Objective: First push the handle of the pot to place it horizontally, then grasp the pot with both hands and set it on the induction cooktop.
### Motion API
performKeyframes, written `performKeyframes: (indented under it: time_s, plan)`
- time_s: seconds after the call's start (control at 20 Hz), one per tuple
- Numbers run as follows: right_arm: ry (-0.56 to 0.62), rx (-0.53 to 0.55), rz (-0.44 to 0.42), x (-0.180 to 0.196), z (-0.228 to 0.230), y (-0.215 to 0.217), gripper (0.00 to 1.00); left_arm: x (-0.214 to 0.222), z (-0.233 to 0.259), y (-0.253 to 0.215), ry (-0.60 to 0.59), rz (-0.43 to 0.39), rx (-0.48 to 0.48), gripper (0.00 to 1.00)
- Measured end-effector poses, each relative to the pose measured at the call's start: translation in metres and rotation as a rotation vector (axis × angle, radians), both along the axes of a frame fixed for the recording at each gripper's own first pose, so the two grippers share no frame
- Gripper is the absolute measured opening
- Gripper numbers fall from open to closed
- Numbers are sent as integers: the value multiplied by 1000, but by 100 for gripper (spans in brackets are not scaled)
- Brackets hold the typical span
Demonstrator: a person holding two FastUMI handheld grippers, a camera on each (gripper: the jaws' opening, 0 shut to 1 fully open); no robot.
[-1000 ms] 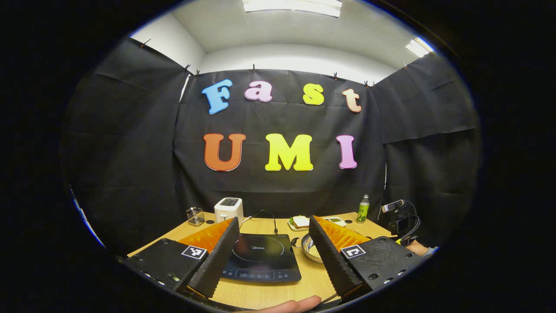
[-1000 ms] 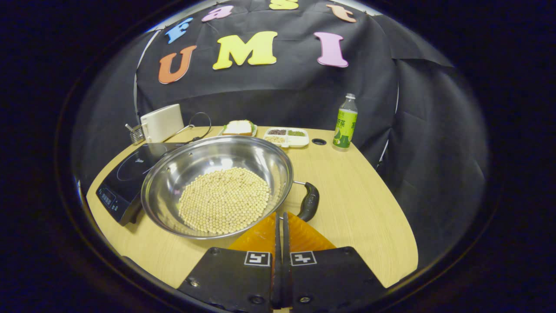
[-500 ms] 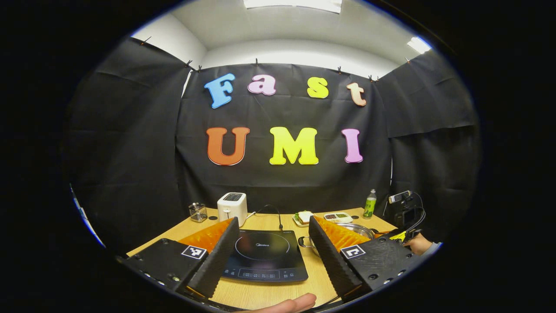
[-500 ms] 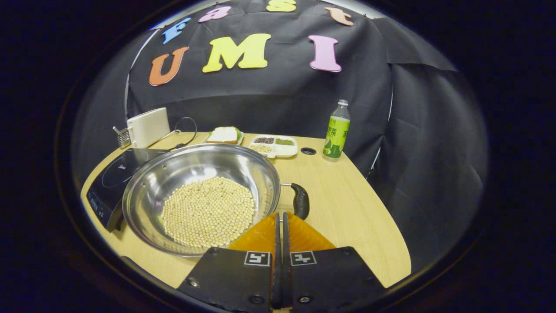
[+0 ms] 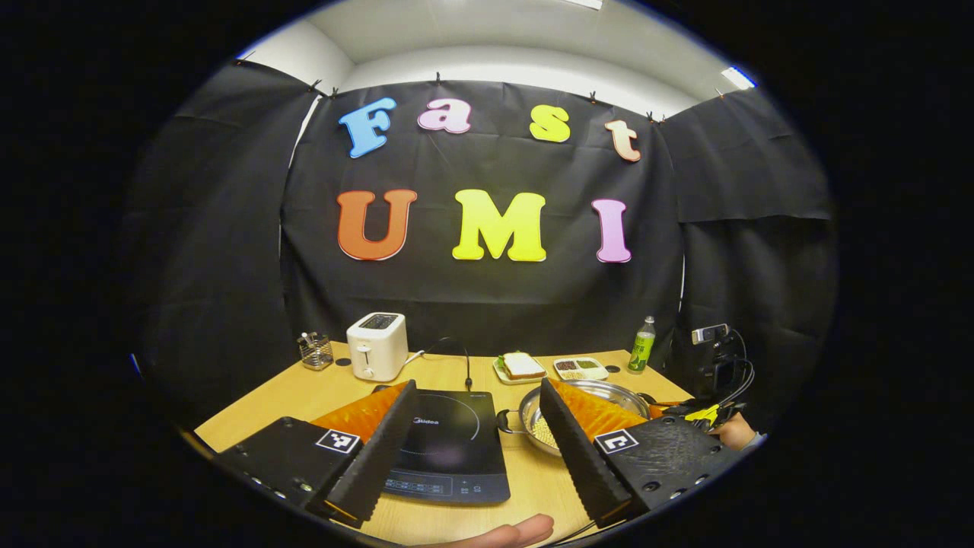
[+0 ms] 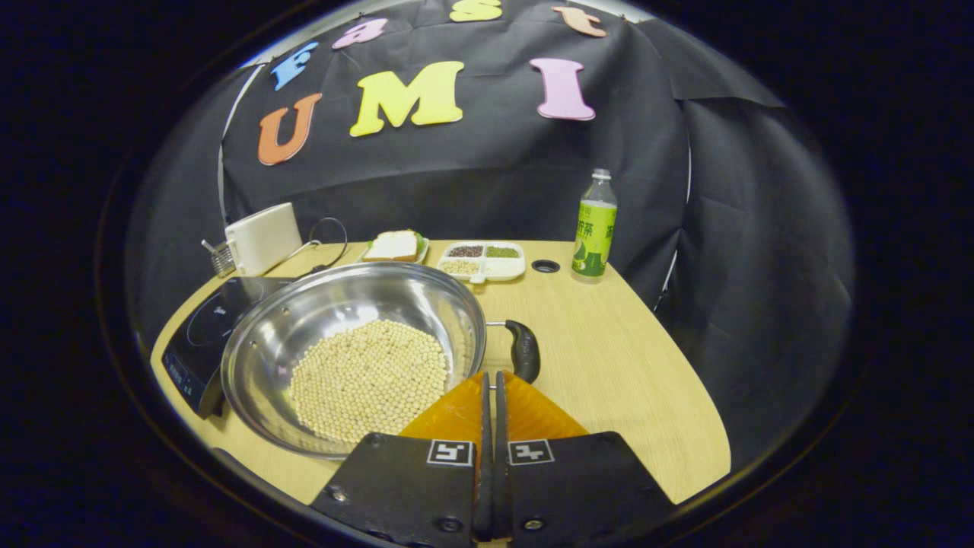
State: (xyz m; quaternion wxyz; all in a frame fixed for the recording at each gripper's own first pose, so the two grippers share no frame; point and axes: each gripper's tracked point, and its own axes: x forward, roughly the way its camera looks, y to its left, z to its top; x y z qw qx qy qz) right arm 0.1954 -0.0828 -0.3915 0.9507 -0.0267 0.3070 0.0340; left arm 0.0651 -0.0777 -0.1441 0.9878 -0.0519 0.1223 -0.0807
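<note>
A steel pot (image 6: 251, 342) holding pale beans stands on the wooden table (image 6: 609, 365), its left rim against the black induction cooktop (image 6: 198, 335). The pot's black handle (image 6: 523, 352) sticks out on its right side. My right gripper (image 6: 489, 378) is shut with nothing between its fingers, its tip right by the near end of that handle. In the left gripper view, my left gripper (image 5: 478, 384) stands open above the table's front. The cooktop (image 5: 449, 445) lies between its fingers, and the pot (image 5: 609, 390) is partly hidden behind the right finger.
At the table's back stand a white toaster (image 6: 262, 237), a wire holder (image 5: 313, 350), a sandwich plate (image 6: 394, 246), a divided snack tray (image 6: 481, 260) and a green bottle (image 6: 595, 228). A webcam on a stand (image 5: 711, 335) sits at the right edge. A person's finger (image 5: 502, 533) shows at the bottom.
The pot and its handle have slid a little leftward in the right gripper view, with the shut right gripper staying beside the handle. The left gripper has shifted, bringing more of the pot into view.
</note>
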Motion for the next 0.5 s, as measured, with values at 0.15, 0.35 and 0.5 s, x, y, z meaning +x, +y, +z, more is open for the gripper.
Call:
performKeyframes:
  time_s: [0.15, 0.35, 0.5]
  plan:
    - [-16, 65, -52, -1, 13, -2, 4, 17, -14, -19, 52, -19, -17, 96]
    - [-37, 50, -42, -6, 31, -4, 11, 38, -36, -29, 101, -23, 7, 96]
    - [-85, 37, -18, -13, 52, 3, 48, 56, -56, -37, 139, -29, 8, 96]
